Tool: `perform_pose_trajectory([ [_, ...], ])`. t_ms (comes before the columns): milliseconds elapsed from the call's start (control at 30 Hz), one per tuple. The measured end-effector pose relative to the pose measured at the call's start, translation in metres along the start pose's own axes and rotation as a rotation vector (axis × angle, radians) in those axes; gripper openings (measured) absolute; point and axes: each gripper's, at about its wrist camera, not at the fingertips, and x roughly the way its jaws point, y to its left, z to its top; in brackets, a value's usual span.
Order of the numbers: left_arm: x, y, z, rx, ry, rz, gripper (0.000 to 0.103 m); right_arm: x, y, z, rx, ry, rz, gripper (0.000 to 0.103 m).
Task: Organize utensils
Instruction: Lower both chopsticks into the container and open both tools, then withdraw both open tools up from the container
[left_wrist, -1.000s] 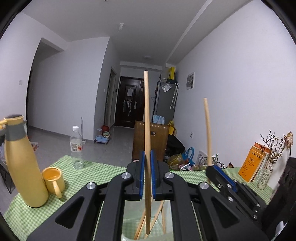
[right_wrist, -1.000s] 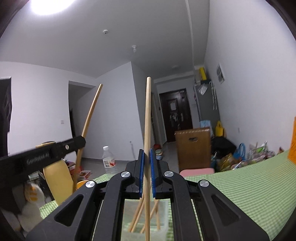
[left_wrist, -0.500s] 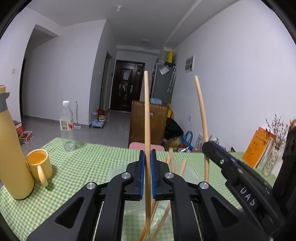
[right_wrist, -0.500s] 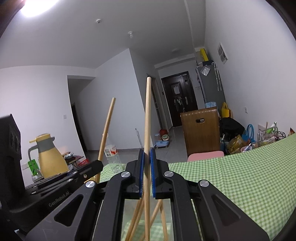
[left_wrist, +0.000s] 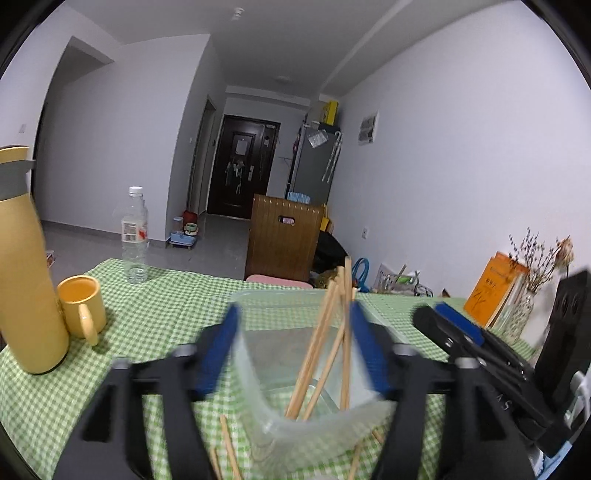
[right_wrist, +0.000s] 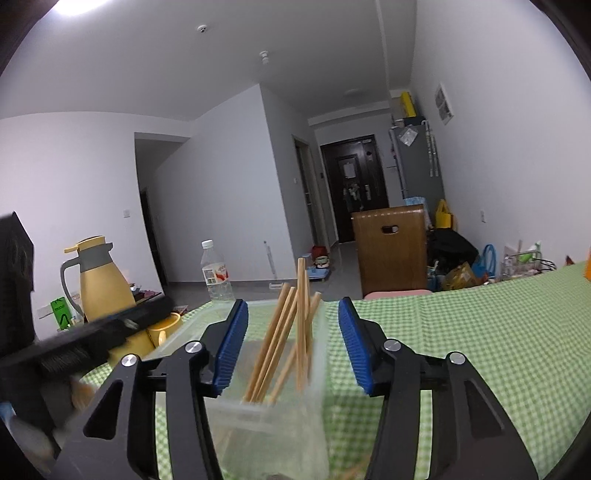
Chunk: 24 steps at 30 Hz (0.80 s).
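Chopsticks (right_wrist: 295, 332) dropped into container (right_wrist: 229, 410), both tools' jaws opening, nothing gripped

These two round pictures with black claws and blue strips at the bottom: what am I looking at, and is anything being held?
No robot here: a person holds a hand-held gripper in each hand, and a wide-angle camera on each looks forward along its two fingers. One picture comes from the left gripper, the other from the right gripper. The blue strips are the finger pads.

Both look across a table with a green checked cloth. A clear plastic container stands in front, with wooden chopsticks leaning inside. More chopsticks lie on the cloth. Further left are a yellow jug, a yellow mug and a water bottle.

Nothing is held: both grippers' jaws are opening, and the chopsticks between them stand free in the container.
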Motion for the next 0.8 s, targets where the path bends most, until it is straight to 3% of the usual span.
perform_pose_trajectory([
  [100,-0.027,0.007,-0.001,-0.011,-0.036,0.017,0.094,-0.022,-0.002,-0.005,-0.011,0.002,-0.044,0.091],
  [133,-0.035,0.009,-0.003,-0.015,-0.050,0.030,0.097,-0.030,-0.002,-0.008,-0.021,0.005,-0.067,0.093],
  [433,-0.086,0.018,-0.020,-0.035,-0.056,0.070,0.096,-0.068,0.011,-0.026,-0.083,0.067,-0.234,0.095],
  [567,-0.098,0.016,-0.028,-0.026,-0.036,0.093,0.096,-0.083,0.014,-0.039,-0.075,0.068,-0.255,0.095],
  [800,-0.111,0.018,-0.052,0.007,0.002,0.145,0.096,-0.095,0.011,-0.064,-0.063,0.142,-0.297,0.095],
])
